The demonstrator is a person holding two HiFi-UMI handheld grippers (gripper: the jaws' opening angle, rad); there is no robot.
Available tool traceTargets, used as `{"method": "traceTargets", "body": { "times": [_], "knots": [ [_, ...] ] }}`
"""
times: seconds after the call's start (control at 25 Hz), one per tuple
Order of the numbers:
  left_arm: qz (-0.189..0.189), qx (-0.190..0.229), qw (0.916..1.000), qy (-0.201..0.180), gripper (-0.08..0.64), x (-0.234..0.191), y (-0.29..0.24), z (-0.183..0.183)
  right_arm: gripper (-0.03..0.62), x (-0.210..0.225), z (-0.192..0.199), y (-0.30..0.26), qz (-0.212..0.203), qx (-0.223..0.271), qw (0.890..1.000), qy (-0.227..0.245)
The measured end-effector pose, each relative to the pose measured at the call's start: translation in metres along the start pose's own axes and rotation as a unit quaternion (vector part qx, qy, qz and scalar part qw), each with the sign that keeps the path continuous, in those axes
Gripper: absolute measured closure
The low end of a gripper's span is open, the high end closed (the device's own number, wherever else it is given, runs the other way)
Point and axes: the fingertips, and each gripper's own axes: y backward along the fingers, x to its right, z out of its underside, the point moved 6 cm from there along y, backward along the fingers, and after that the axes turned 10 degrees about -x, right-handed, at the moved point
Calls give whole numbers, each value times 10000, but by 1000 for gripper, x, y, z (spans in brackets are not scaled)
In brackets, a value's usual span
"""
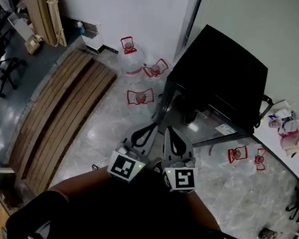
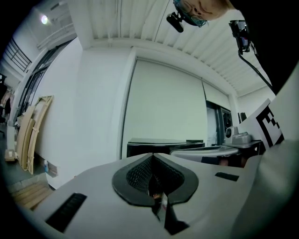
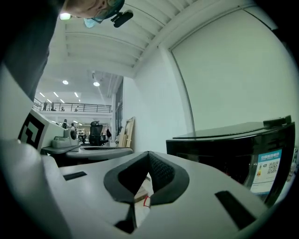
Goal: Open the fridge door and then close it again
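A small black fridge (image 1: 218,70) stands on the floor against the pale wall, just beyond both grippers. Its glossy front door (image 1: 204,120) faces me and looks closed. My left gripper (image 1: 146,132) and right gripper (image 1: 175,139) hang side by side in front of it, pointing at it and touching nothing. In the left gripper view the jaws (image 2: 152,158) are pressed together with nothing in them, and the fridge (image 2: 163,145) lies straight ahead. In the right gripper view the jaws (image 3: 148,161) meet at the tips, and the fridge (image 3: 238,154) sits to the right with a label on its door.
Several clear water bottles with red handles (image 1: 140,97) lie on the floor left of the fridge, and more (image 1: 238,154) to its right. A slatted wooden pallet (image 1: 62,116) lies at left. A cluttered white table (image 1: 289,134) stands at right. A can (image 1: 268,236) sits near the right edge.
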Motion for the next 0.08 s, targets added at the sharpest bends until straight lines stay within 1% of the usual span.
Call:
{"method": "traceTargets", "body": {
  "times": [0.08],
  "knots": [
    [-66,-58,10000,34,552,3,6,-5,577,-4,-5,8,-56,-21,10000,78]
  ]
}}
